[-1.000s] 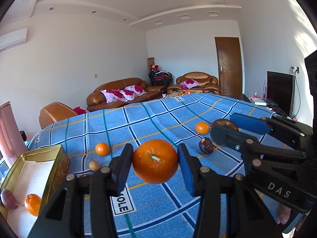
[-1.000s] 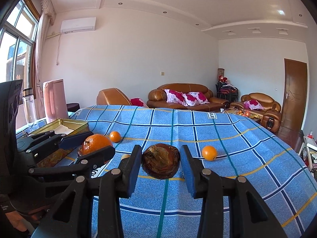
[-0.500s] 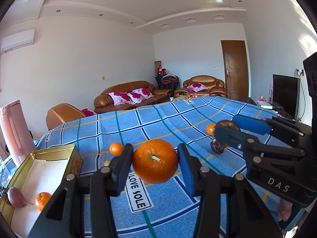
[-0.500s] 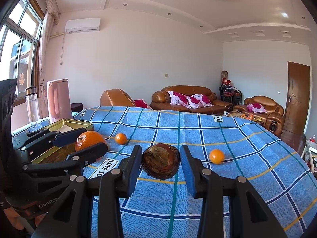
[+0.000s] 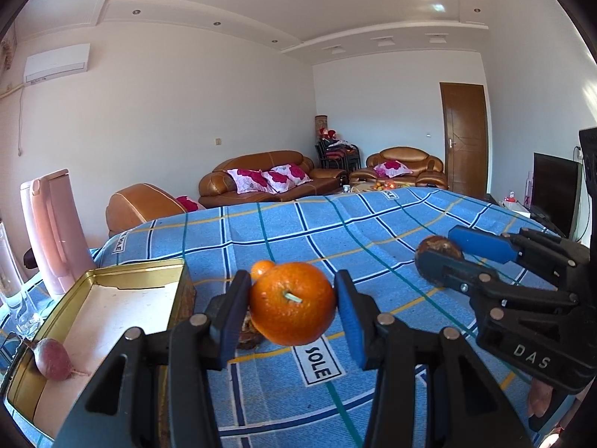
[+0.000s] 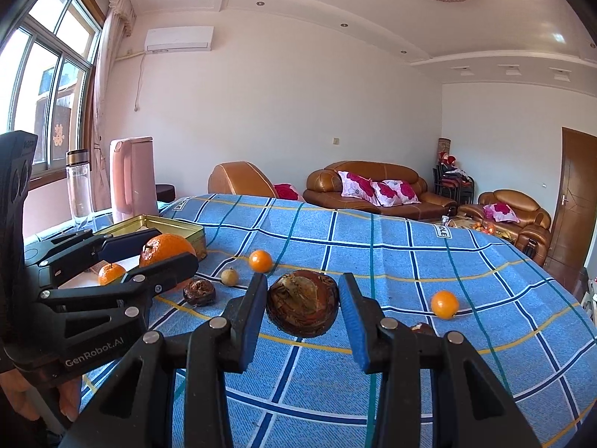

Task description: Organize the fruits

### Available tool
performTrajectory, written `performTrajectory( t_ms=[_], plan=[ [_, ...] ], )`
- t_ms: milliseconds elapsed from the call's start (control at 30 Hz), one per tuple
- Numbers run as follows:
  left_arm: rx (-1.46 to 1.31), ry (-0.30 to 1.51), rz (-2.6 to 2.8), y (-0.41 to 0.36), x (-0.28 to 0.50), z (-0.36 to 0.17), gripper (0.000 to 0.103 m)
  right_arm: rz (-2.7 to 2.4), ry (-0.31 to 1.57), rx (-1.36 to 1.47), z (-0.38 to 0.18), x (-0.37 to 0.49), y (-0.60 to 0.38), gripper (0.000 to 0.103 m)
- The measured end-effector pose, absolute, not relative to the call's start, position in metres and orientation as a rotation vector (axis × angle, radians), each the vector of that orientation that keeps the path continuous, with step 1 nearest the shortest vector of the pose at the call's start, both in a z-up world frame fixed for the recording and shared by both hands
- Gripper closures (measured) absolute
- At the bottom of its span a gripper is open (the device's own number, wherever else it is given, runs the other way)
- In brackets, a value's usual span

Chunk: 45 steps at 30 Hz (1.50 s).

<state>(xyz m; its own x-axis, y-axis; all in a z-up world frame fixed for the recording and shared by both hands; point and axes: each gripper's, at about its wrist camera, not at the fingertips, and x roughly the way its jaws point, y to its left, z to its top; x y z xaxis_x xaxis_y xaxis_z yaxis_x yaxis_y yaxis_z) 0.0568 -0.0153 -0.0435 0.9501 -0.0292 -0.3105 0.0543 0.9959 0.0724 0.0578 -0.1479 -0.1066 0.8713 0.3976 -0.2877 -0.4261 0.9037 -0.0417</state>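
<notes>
Two fruits are held above the blue checked cloth (image 6: 410,254): a large orange (image 5: 292,303) clamped in the left gripper (image 5: 292,308) beside the gold tin (image 5: 100,291), and a brown wrinkled fruit (image 6: 303,304) clamped in the right gripper (image 6: 303,310). Inside the tin lie a reddish fruit (image 5: 52,358) and a small orange (image 6: 111,273); other small oranges (image 6: 444,303) sit loose on the cloth.

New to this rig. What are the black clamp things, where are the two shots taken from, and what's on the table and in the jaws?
No robot here: a person holds a hand-operated two-finger gripper in each hand, each carrying a fisheye camera looking along its fingers. One picture comes from the left gripper, the other from the right gripper; each also sees the other from the side. The left grips a large orange; the right grips a dark brown wrinkled fruit. Both are held above a table with a blue checked cloth. On it: a gold tin containing a reddish fruit and a small orange, plus loose small oranges and another dark fruit.
</notes>
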Motion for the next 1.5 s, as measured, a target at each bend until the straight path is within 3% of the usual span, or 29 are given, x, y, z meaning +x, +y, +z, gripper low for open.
performTrajectory(
  t_ms=[567, 1500],
  plan=[
    [0.015, 0.326, 0.111, 0.060, 0.039, -0.048, 0.055, 0.510, 0.280, -0.153, -0.109, 0.055, -0.108, 0.061],
    [0.005, 0.330, 0.223, 0.115, 0.017, -0.047, 0.055, 0.691, 0.249, -0.259, -0.105, 0.041, -0.019, 0.061]
  ],
)
